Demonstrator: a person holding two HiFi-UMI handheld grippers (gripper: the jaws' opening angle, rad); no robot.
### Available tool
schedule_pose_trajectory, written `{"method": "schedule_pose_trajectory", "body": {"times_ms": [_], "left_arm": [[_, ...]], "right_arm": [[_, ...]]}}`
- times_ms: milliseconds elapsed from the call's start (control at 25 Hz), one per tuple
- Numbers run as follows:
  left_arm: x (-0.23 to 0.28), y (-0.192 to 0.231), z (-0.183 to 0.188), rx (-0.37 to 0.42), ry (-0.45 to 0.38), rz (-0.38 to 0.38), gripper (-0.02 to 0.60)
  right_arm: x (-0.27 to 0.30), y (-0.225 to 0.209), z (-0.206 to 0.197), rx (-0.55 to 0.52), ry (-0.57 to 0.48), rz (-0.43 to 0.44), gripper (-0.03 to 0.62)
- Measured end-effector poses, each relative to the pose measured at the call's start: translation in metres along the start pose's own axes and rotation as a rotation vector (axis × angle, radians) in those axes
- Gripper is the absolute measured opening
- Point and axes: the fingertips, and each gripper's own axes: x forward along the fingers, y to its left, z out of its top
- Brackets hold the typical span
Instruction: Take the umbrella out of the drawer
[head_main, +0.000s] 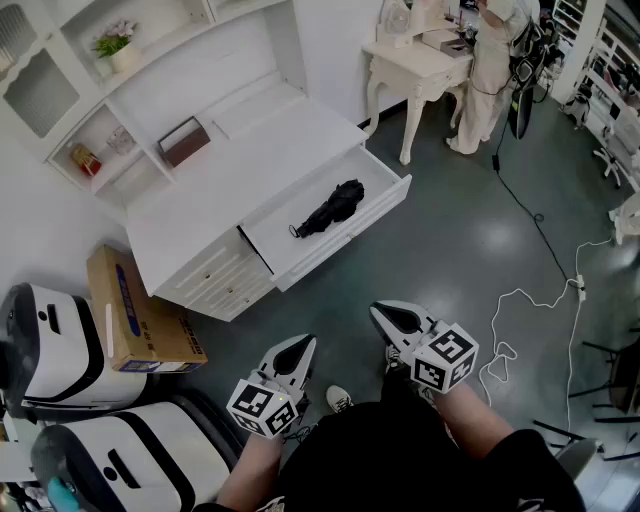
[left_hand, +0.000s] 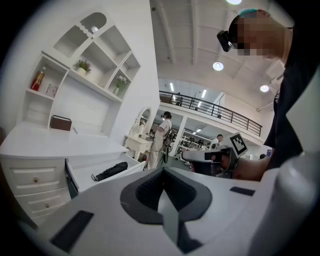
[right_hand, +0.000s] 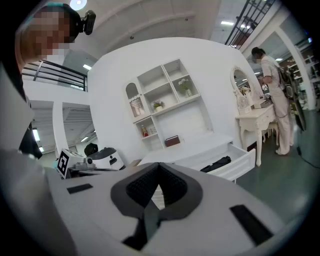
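1. Progress: the drawer (head_main: 343, 238) stood pulled out of the white cabinet, so the opening step seemed done. The grasp and the lift were not yet done.
2. Task object: the umbrella (head_main: 330, 208), black and folded, lay slantwise on the drawer's floor, touched by neither claw.
3. Left claw (head_main: 298, 347): pressed together on nothing, held low near the person's body and well apart from the drawer.
4. Right claw (head_main: 387, 314): likewise pressed together and empty, just beside the left one, aimed roughly towards the drawer.
5. Remaining work, as judged: close the gap, spread one claw, pinch the umbrella and raise it over the drawer's front wall.
6. Edges: the front wall stood between the claws and the umbrella, so entry from above looked the likelier route. The worktop (head_main: 225, 165) overhung only the rear of the drawer.
7. Open room: bare floor (head_main: 450, 250) lay between the person and the drawer.
8. Obstacles at the margins: a cardboard box (head_main: 140, 320) sat left of the cabinet, a white cable (head_main: 520, 295) trailed on the right, and a dressing table (head_main: 415, 65) stood beyond the drawer's far end.
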Motion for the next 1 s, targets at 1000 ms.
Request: {"method": "schedule_pose_trajectory", "body": {"times_ms": [1000], "left_arm": [[0.013, -0.003, -0.003, -0.018, 0.013, 0.021, 0.005]], "right_arm": [[0.001, -0.013, 0.002, 0.006, 0.008, 0.028, 0.003]]}}
